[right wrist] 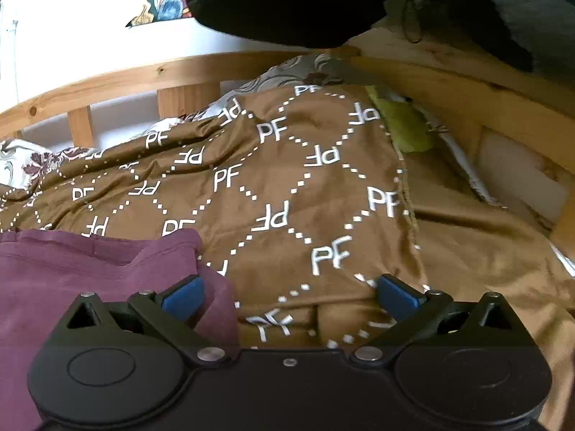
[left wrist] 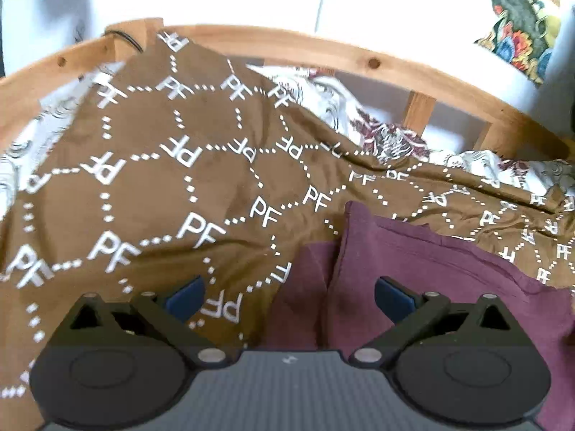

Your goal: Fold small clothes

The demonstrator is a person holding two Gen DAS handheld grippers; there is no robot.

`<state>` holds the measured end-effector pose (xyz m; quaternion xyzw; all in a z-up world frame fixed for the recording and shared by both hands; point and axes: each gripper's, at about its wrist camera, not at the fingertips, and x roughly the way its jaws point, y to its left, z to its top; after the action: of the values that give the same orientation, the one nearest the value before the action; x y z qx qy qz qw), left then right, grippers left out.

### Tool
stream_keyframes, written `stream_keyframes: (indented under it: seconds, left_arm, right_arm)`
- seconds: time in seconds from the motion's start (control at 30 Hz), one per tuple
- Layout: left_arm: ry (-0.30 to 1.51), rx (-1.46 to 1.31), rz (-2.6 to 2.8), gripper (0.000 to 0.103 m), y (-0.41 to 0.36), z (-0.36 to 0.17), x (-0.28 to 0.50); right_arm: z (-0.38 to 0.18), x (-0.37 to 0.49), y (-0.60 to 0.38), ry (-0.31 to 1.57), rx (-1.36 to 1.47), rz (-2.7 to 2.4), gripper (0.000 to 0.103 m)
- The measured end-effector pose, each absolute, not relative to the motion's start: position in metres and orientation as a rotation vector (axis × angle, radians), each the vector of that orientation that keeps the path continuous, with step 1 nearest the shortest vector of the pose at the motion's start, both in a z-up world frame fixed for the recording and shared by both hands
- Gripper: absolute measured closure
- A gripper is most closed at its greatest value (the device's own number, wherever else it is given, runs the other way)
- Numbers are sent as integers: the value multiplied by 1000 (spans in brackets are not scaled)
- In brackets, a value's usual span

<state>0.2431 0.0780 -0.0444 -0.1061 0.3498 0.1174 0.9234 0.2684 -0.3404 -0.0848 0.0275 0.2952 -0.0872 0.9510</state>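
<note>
A soft maroon garment [left wrist: 413, 269] lies rumpled on the near part of a brown lettered bedspread [left wrist: 161, 186]. Left gripper [left wrist: 289, 296] and right gripper [right wrist: 289, 296] both gape empty above it. Only the right view shows something green [right wrist: 402, 125], perhaps cloth, by the wooden bedframe [right wrist: 449, 86].

We see a brown bedspread [left wrist: 151, 194] printed with white "PF" letters joined by dotted lines, rumpled across the bed. Along its far edge a white sheet with dark red flowers [left wrist: 388, 140] shows from under it. A wooden bed rail [left wrist: 323, 48] runs behind the bedding, with upright slats below it. In the right wrist view a lime green cloth [right wrist: 406, 125] lies at the bedspread's far right corner, against the wooden side board [right wrist: 467, 100]. A bright patterned fabric [left wrist: 521, 18] hangs against the white wall beyond the rail.
</note>
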Motion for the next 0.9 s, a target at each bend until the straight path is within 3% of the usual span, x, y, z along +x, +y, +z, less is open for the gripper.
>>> stream_keyframes:
  seconds: [0.37,0.9]
  left_arm:
    - [787,-219,320,1,81,-41,174]
    - [1032,-353,277,1,97,-88,209]
  right_arm:
    - [-68,210,-297,575,48,-37,1]
    - [-86,201,-253,659,-32,47,1]
